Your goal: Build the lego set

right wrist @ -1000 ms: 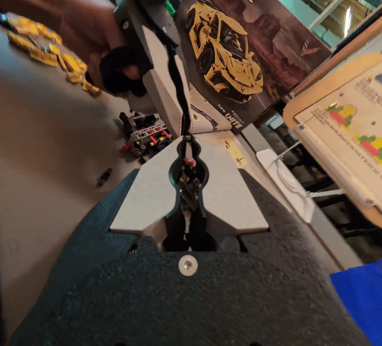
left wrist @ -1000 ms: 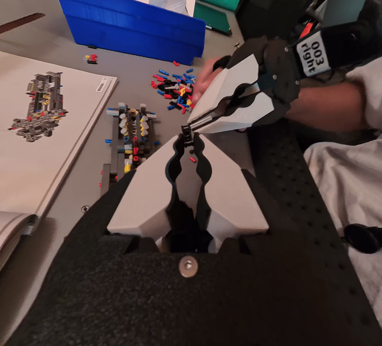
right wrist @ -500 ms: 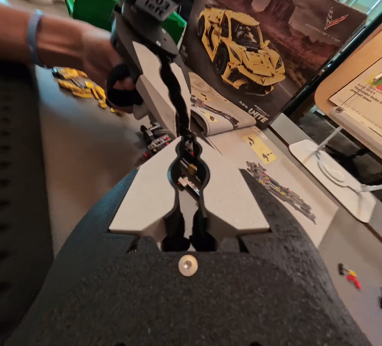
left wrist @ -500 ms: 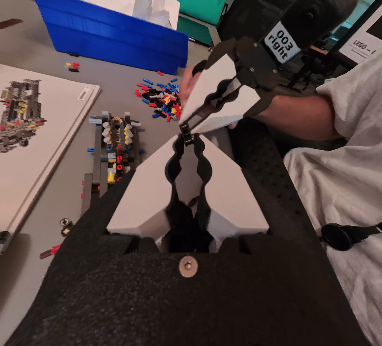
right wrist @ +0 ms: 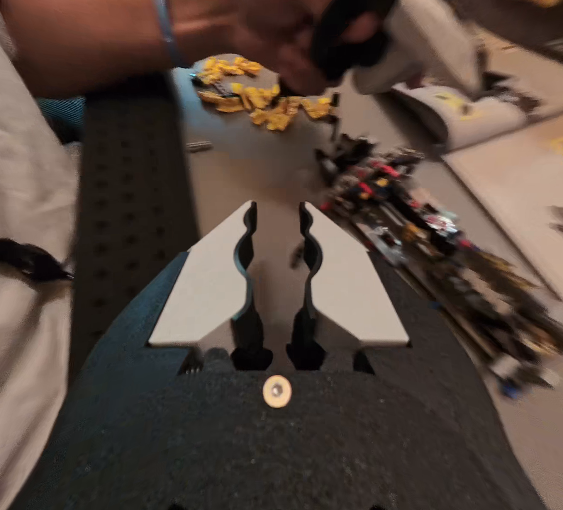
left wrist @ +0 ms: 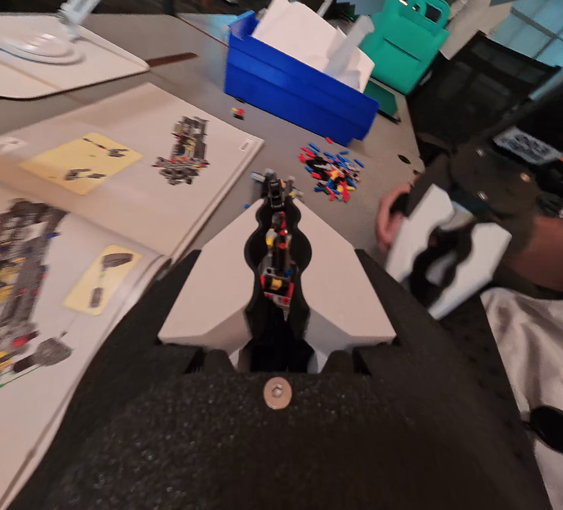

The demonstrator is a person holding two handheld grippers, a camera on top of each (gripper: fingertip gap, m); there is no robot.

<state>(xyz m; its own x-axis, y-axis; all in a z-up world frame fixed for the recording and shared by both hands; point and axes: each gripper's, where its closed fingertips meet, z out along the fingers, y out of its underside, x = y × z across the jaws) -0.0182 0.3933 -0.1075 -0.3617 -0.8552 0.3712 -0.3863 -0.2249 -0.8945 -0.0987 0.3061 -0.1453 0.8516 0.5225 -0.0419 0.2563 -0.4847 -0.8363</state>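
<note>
I am gripping a small black Lego piece (left wrist: 276,196) at the tip of my left tongs (left wrist: 277,206), held above the worktop (left wrist: 380,136) over the partly built chassis (right wrist: 396,206). My right tongs (right wrist: 277,206) are gaping empty beside that chassis. I am seeing an open instruction booklet (left wrist: 131,160) reaching the near worktop edge, with loose pins (left wrist: 333,171) and a blue bin (left wrist: 292,90) beyond, bare worktop between them.
</note>
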